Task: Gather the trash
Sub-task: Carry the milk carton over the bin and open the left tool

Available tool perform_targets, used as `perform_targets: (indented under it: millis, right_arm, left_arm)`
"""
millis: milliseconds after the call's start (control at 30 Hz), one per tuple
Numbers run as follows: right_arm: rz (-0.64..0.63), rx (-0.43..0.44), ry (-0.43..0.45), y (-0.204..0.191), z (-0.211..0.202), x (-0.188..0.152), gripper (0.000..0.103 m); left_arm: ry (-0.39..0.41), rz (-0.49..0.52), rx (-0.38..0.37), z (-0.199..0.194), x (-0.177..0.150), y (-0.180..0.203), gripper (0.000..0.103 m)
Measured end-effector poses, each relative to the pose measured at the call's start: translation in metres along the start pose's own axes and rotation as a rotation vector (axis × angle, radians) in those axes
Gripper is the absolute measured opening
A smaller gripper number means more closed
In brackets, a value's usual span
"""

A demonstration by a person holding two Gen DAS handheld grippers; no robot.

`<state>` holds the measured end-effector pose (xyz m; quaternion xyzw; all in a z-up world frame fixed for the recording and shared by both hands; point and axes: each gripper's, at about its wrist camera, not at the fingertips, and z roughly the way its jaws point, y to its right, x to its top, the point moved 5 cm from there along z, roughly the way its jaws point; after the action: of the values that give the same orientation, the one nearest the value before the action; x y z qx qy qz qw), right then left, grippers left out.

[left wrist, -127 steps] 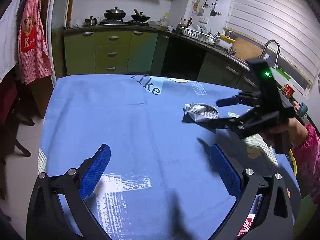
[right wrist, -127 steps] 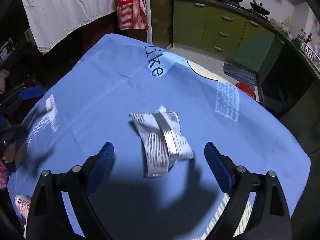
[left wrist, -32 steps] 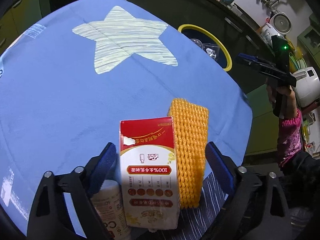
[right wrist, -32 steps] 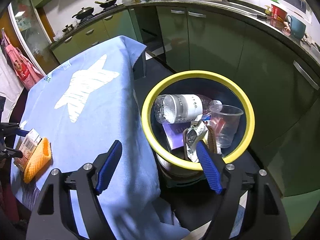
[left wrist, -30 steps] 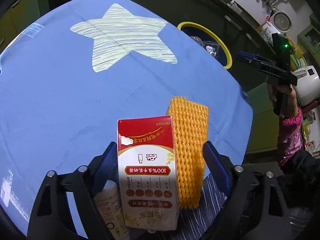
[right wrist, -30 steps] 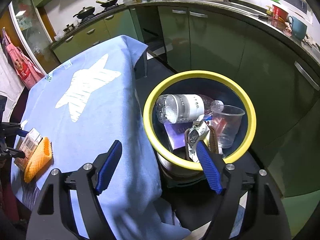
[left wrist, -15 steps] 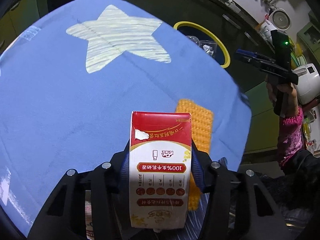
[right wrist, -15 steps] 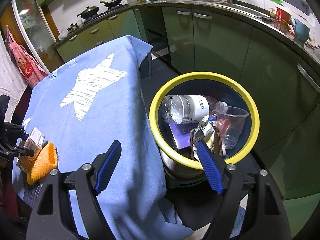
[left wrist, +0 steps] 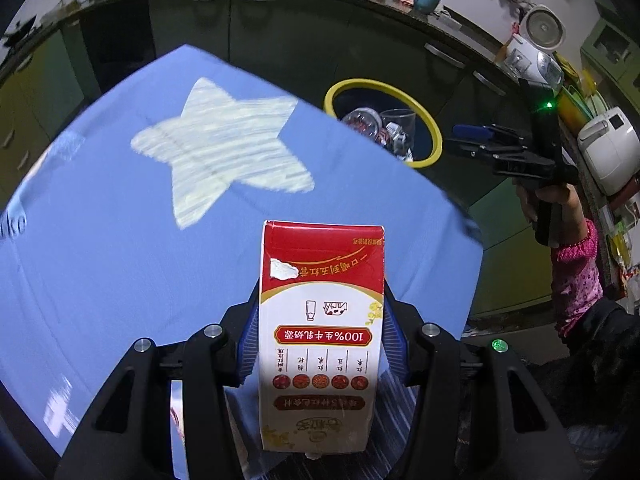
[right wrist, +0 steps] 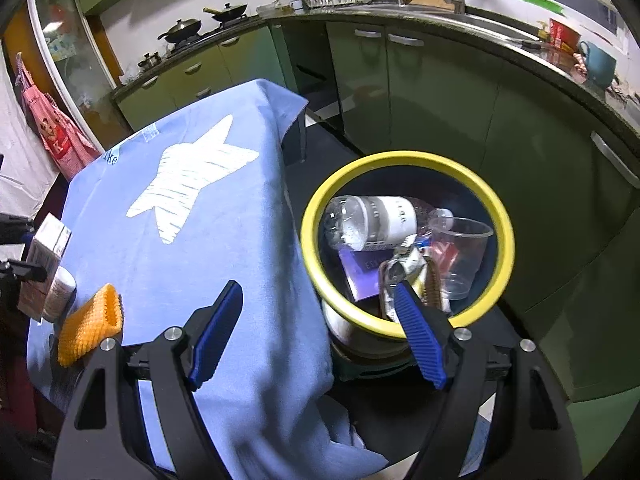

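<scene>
My left gripper [left wrist: 320, 312] is shut on a red and white milk carton [left wrist: 322, 320] and holds it lifted above the blue tablecloth [left wrist: 120, 240]. The carton also shows in the right wrist view [right wrist: 46, 248], at the far left. My right gripper [right wrist: 316, 312] is open and empty, hovering over the near rim of the yellow-rimmed trash bin [right wrist: 508, 240]; it also shows in the left wrist view [left wrist: 472, 136]. The bin [left wrist: 434, 136] holds a clear bottle [right wrist: 372, 220], a plastic cup [right wrist: 460, 252] and a crumpled wrapper [right wrist: 404, 264].
An orange foam net [right wrist: 90, 324] and a small white bottle [right wrist: 60, 288] lie on the tablecloth [right wrist: 220, 240] near its left end. Green cabinets [right wrist: 440, 100] and a counter curve behind the bin. The cloth hangs over the table edge beside the bin.
My left gripper closed on the milk carton and lifted it off the table, away from the orange net. My right gripper stayed open over the bin, drifting slightly back.
</scene>
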<state>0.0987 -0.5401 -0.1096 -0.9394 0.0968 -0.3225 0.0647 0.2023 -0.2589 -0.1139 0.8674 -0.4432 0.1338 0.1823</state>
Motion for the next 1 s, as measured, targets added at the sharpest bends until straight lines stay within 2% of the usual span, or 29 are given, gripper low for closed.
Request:
perform_targets:
  millis: [167, 333, 500, 633, 833, 900, 1000]
  right_arm:
    - [0.033, -0.060, 0.054, 0.024, -0.027, 0.000, 0.074]
    - [0.091, -0.100, 0.090, 0.058, -0.052, -0.008, 0.074]
    - [0.144, -0.112, 0.089, 0.086, -0.056, -0.021, 0.075]
    - [0.180, -0.117, 0.079, 0.107, -0.054, -0.030, 0.075]
    - [0.216, -0.117, 0.069, 0.125, -0.051, -0.037, 0.075]
    - [0.216, -0.114, 0.066, 0.126, -0.050, -0.037, 0.075]
    - [0.218, -0.108, 0.066, 0.127, -0.048, -0.038, 0.075]
  left_arm:
    - [0.008, 0.093, -0.008, 0.007, 0.049, 0.030, 0.051]
    - [0.014, 0.187, -0.059, 0.032, 0.110, 0.073, 0.051]
    - [-0.015, 0.265, -0.077, 0.085, 0.180, 0.116, 0.052]
    - [-0.056, 0.271, -0.070, 0.136, 0.226, 0.136, 0.052]
    - [-0.119, 0.233, -0.028, 0.214, 0.263, 0.145, 0.053]
    - [-0.127, 0.225, -0.004, 0.227, 0.266, 0.144, 0.070]
    - [-0.121, 0.213, 0.003, 0.227, 0.265, 0.142, 0.074]
